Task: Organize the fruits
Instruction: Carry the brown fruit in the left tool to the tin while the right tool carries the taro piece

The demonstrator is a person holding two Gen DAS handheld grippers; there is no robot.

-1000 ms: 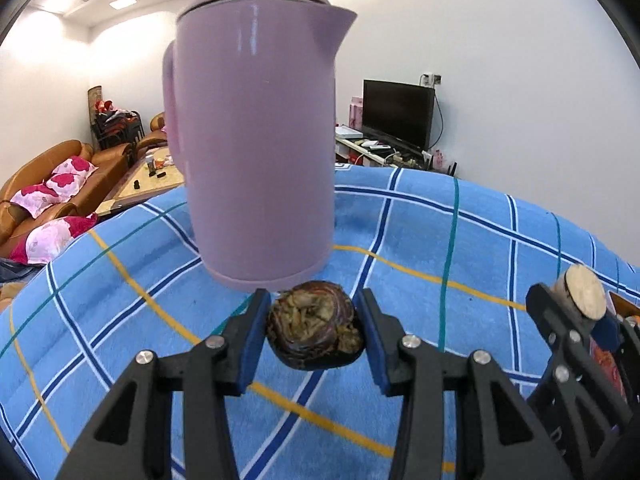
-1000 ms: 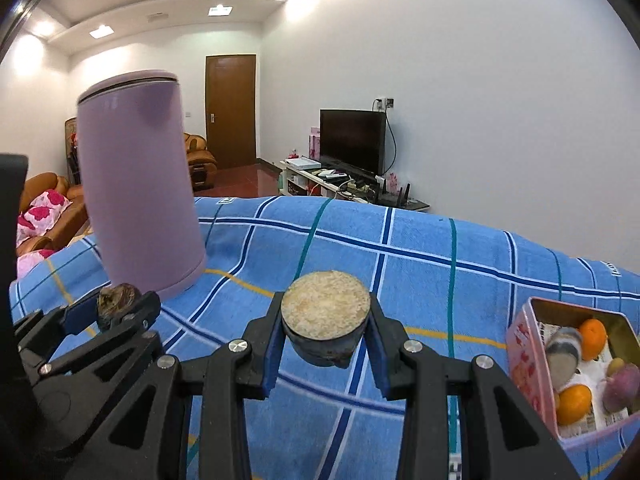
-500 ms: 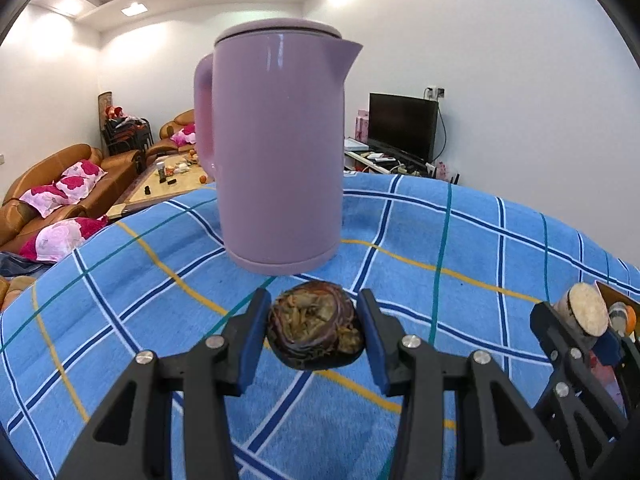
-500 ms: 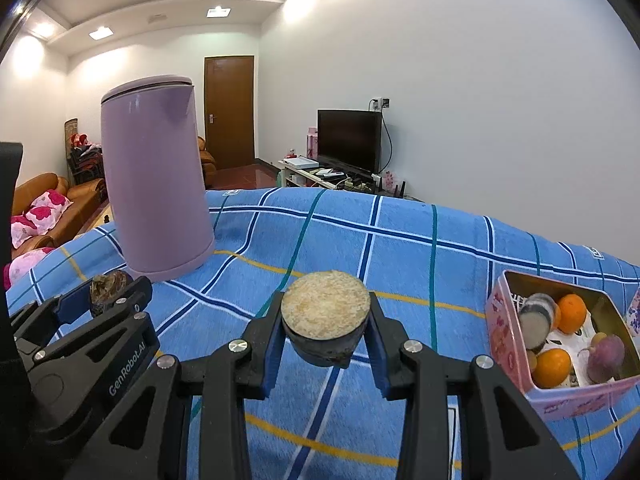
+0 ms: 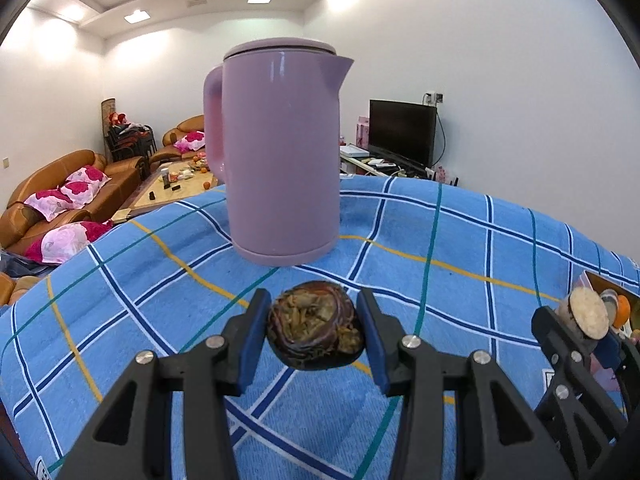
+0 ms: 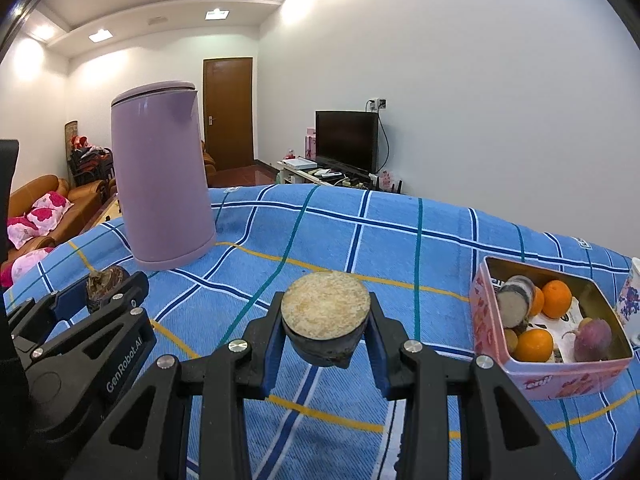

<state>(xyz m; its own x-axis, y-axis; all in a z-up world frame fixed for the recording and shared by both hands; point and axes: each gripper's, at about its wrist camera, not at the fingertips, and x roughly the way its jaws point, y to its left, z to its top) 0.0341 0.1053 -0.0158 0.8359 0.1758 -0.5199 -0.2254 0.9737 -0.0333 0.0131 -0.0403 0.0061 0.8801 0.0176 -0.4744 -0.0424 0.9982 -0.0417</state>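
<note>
My left gripper (image 5: 316, 330) is shut on a dark brown wrinkled fruit (image 5: 314, 330) and holds it above the blue checked tablecloth. My right gripper (image 6: 326, 330) is shut on a dark cut fruit piece with a pale flat top (image 6: 325, 314). In the right wrist view the left gripper (image 6: 106, 292) with its fruit is at the lower left. In the left wrist view the right gripper (image 5: 588, 316) is at the right edge. A pink tin box (image 6: 496, 320) with oranges, a purple fruit and a cut piece lies to the right.
A tall purple kettle (image 5: 280, 152) stands on the cloth (image 5: 460, 248) just beyond the left gripper; it also shows in the right wrist view (image 6: 160, 176). A patterned white cup (image 6: 632, 300) stands at the far right beside the box. Sofas and a TV are beyond the table.
Both grippers have drawn back from the kettle and swung right, each still holding its fruit. The pink box now shows larger and more fully in the right wrist view.
</note>
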